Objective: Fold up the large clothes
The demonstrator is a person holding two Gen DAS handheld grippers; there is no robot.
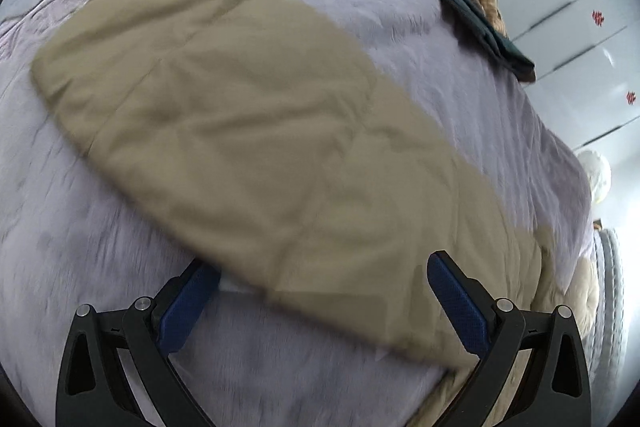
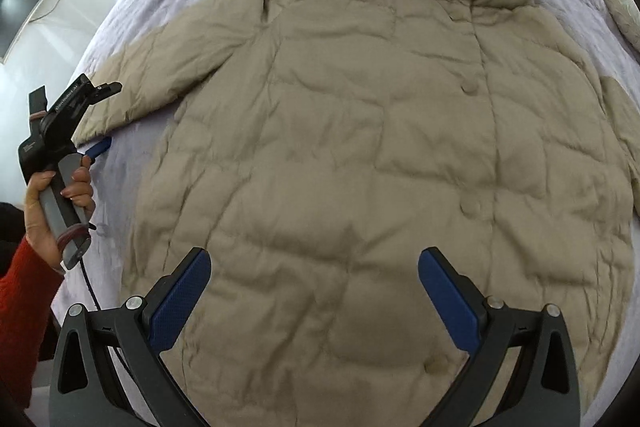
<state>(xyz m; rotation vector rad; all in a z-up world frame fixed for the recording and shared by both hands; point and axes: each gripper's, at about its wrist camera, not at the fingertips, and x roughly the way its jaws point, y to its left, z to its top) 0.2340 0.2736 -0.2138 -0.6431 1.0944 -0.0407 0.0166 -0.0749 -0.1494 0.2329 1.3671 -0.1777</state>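
A beige quilted puffer coat [image 2: 380,147] lies front-up and spread flat on the lilac bedspread [image 1: 80,267], collar away from me, as I line up both tools for a first fold. My left gripper [image 1: 324,287] has its jaws apart, straddling the cuff end of the outstretched sleeve [image 1: 224,123]; my right gripper [image 2: 314,287] hovers over the hem, jaws also apart, holding nothing. The padded shell looks slick and springy, with stitched panels and covered snaps, so I judge a shallow pinch could slip off, or the puffy sleeve could spring back once folded across the body.
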